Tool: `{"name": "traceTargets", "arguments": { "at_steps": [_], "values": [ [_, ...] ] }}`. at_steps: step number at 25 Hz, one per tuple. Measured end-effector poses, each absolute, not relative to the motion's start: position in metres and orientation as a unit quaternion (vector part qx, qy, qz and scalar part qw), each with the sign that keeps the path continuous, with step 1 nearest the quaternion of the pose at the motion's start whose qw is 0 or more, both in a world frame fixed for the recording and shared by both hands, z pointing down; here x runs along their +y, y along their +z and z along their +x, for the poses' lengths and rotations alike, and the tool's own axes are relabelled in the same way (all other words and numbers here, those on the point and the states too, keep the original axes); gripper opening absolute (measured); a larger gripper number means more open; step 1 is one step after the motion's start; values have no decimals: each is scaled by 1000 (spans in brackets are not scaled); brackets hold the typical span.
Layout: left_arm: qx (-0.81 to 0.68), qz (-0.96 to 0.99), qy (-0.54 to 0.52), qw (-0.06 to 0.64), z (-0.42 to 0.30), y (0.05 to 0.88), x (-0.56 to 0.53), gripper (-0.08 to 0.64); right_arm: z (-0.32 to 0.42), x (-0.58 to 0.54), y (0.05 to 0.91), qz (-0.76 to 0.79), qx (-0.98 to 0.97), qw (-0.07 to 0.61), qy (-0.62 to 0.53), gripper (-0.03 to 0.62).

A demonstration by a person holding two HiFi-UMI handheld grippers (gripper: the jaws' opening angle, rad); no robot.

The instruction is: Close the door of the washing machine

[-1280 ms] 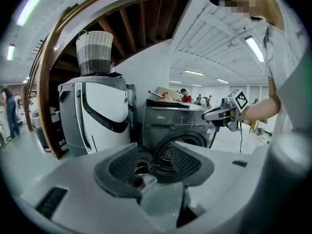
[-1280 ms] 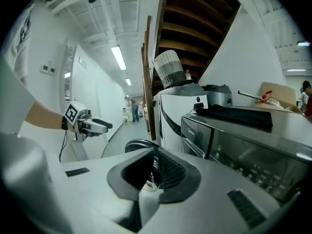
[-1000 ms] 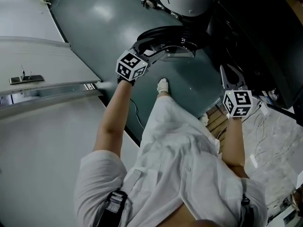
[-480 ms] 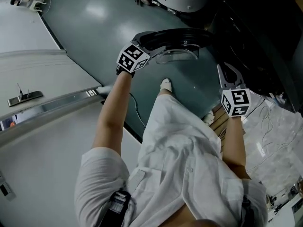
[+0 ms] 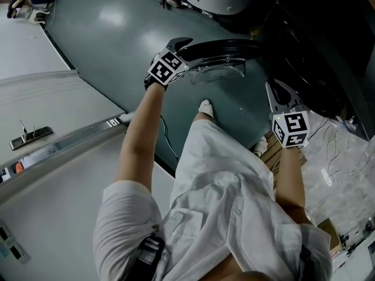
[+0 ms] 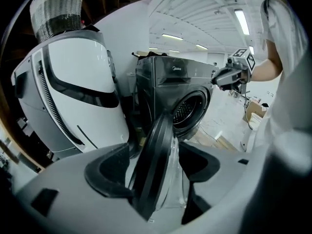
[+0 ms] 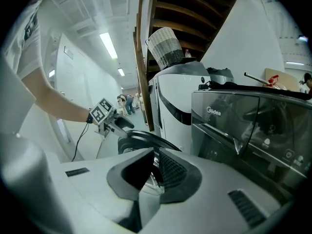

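Standing wide apart, the two fingers of the left gripper point(image 6: 155, 164) have just been opening. The dark round door point(image 6: 157, 140) pokes up between them, seen from its thin edge. The door sits very close to the finger at 9 o'clock. The finger at 3 o'clock stays clear of the door's see-through bowl. The fingers do not squeeze the door.

The door hangs open, swung out from the washing machine point(image 6: 168, 84). In the left gripper view the machine's round hole point(image 6: 191, 108) shows at 1 o'clock from the door's edge. A big white machine point(image 6: 83, 89) stands at 10 o'clock, with a woven basket point(image 6: 58, 9) on top.

From the head view, the door is at 12 o'clock from the person's shoe point(image 5: 204, 105), above the green floor point(image 5: 117, 37). The left gripper is at the door's 9 o'clock end.

The right gripper point(image 7: 152, 173) is at 4 o'clock from the door, well apart from it. Its fingers have only a narrow gap and hold nothing. They point toward the door.
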State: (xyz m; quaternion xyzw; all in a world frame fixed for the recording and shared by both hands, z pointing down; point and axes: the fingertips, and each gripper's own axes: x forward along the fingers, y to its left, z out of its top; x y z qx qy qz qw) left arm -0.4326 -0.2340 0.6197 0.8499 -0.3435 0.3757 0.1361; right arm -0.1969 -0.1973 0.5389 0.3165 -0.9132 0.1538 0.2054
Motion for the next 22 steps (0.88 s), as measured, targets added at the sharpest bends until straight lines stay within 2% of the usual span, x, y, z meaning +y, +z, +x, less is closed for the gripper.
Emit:
{"name": "traceTargets", "arguments": {
  "at_steps": [12, 22],
  "values": [
    [-347, 831, 411, 144, -427, 648, -238, 307, -191, -196, 542, 314, -913, 201, 163, 34],
    [-372, 817, 414, 152, -420, 648, -223, 276, -179, -187, 536, 307, -916, 199, 163, 34]
  ]
}}
